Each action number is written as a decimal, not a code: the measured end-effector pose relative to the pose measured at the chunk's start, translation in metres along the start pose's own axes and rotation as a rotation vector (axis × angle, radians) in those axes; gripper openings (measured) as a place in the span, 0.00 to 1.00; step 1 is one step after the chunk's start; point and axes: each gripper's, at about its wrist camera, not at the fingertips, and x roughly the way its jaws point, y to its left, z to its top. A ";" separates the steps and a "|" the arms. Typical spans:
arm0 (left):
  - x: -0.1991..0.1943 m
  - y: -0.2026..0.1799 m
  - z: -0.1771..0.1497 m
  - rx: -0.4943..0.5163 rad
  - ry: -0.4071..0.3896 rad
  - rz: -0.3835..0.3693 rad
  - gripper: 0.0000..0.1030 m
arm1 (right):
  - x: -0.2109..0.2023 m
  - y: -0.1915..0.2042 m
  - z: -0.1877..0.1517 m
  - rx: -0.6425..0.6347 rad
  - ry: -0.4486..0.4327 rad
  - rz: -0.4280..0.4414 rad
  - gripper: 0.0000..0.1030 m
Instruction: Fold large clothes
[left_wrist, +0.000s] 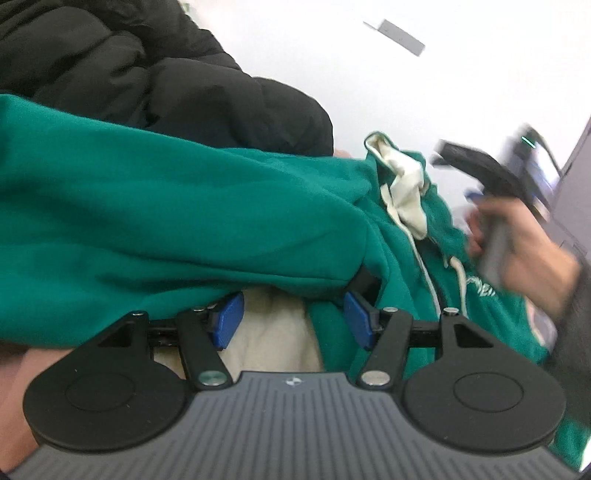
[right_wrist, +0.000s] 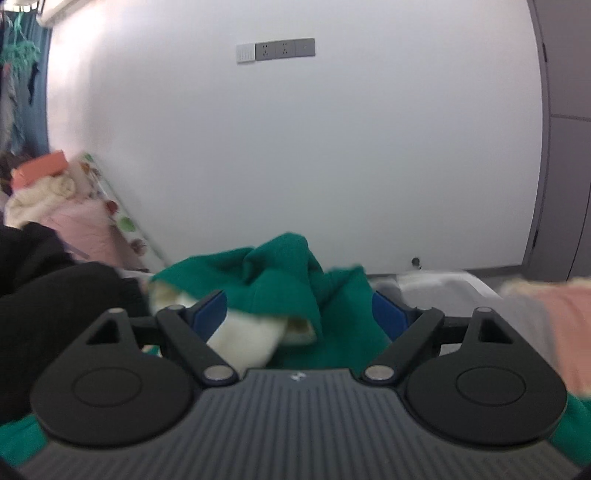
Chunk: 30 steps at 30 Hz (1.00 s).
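A green hoodie (left_wrist: 166, 206) with cream lining (left_wrist: 406, 192) and white drawstrings lies bunched across the left wrist view. It drapes over my left gripper (left_wrist: 295, 295) and hides the fingertips; the blue pads (left_wrist: 229, 321) stand well apart with cream lining showing between them. A person's hand (left_wrist: 528, 258) holds my right gripper (left_wrist: 447, 153), blurred, just right of the hood. In the right wrist view my right gripper (right_wrist: 299, 306) has its jaws wide. A bunch of the green hoodie (right_wrist: 288, 266) and its cream lining (right_wrist: 247, 339) lies loose between them.
A black puffer jacket (left_wrist: 147, 74) lies beside the hoodie, also the black puffer jacket (right_wrist: 55, 295) at left. Behind stand a white wall with a socket strip (right_wrist: 275, 50), a pile of pink and cream clothes (right_wrist: 55, 199), a grey cabinet (right_wrist: 565, 147) and a pink cloth (right_wrist: 554, 325).
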 end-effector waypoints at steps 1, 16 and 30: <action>-0.007 0.000 0.001 -0.010 0.000 0.001 0.64 | -0.024 -0.007 -0.004 0.010 -0.003 0.023 0.84; -0.141 -0.062 -0.051 0.226 0.028 0.028 0.64 | -0.322 -0.099 -0.087 -0.012 0.151 0.091 0.84; -0.184 -0.070 -0.089 0.181 0.072 0.083 0.64 | -0.397 -0.110 -0.148 0.077 0.301 0.230 0.84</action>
